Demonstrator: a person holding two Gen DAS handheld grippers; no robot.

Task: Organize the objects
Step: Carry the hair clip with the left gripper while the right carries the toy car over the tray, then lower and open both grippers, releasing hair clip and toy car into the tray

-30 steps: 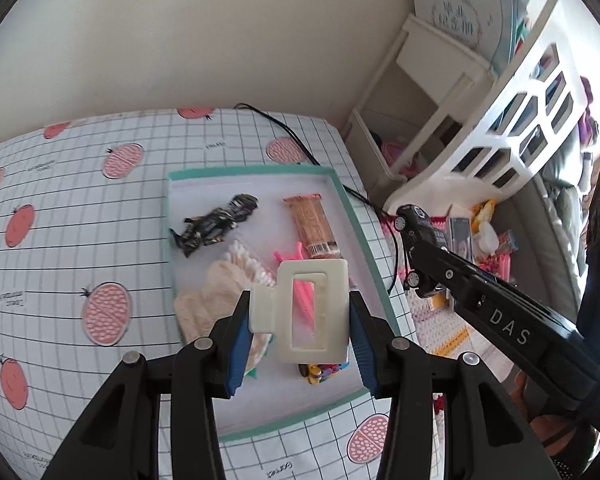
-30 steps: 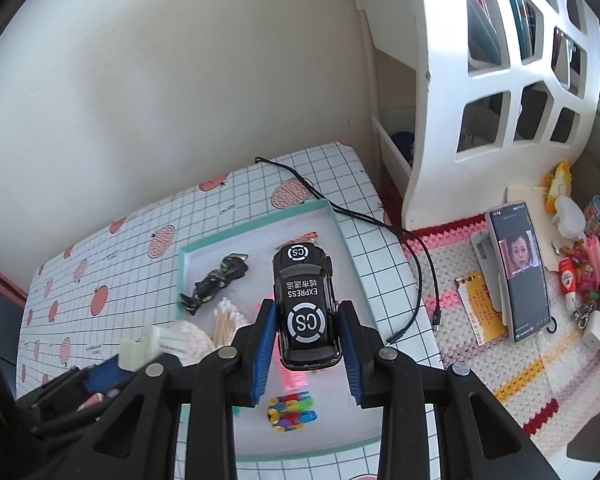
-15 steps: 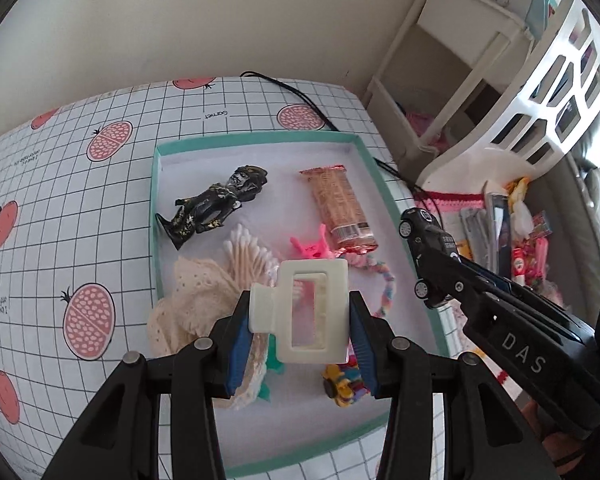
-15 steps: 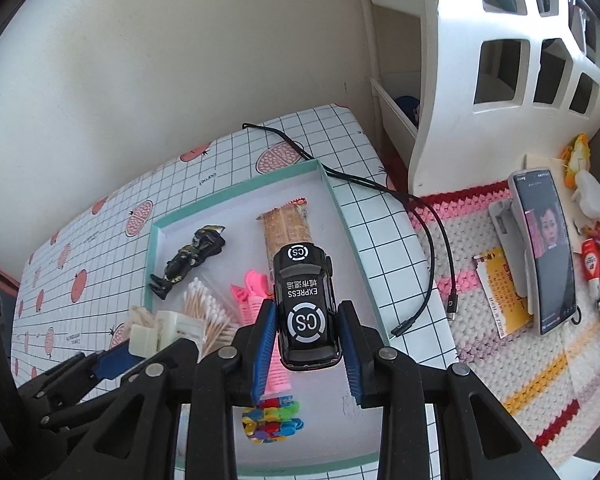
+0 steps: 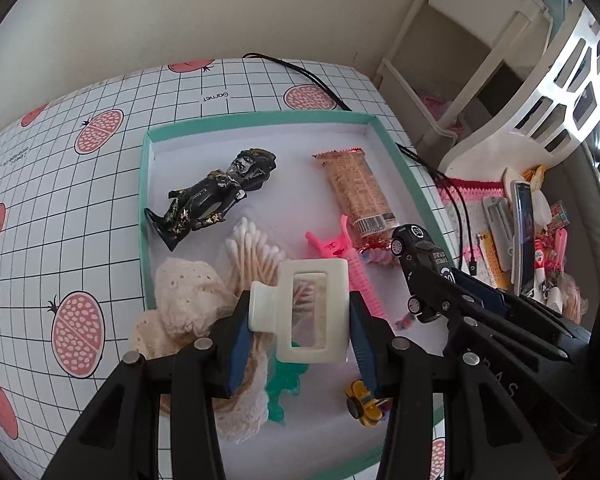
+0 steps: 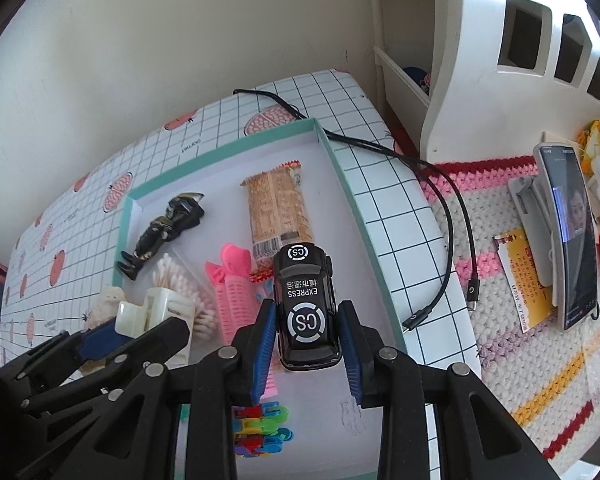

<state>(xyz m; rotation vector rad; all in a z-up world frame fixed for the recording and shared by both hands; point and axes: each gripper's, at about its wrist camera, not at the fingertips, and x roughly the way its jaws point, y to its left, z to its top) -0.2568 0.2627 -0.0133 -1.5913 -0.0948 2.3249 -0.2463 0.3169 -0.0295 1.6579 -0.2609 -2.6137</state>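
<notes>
Above a shallow teal-rimmed tray (image 5: pixel 142 184), the left gripper (image 5: pixel 300 320) clamps a glossy cream hair clip (image 5: pixel 304 312) while the right gripper (image 6: pixel 306 336) grips a shiny black toy car (image 6: pixel 306 304). In the tray lie a dark figurine (image 5: pixel 212 196), cotton swabs (image 5: pixel 256 256), a crinkled snack bar (image 5: pixel 356 192) and a ridged pink roller (image 6: pixel 234 292). The tray sits on a grid-patterned tablecloth (image 5: pixel 60 200) against a cream wall.

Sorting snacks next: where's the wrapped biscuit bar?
In both views, the biscuit bar lies in the teal tray's far right part, between the dark figurine and the right wall.
</notes>
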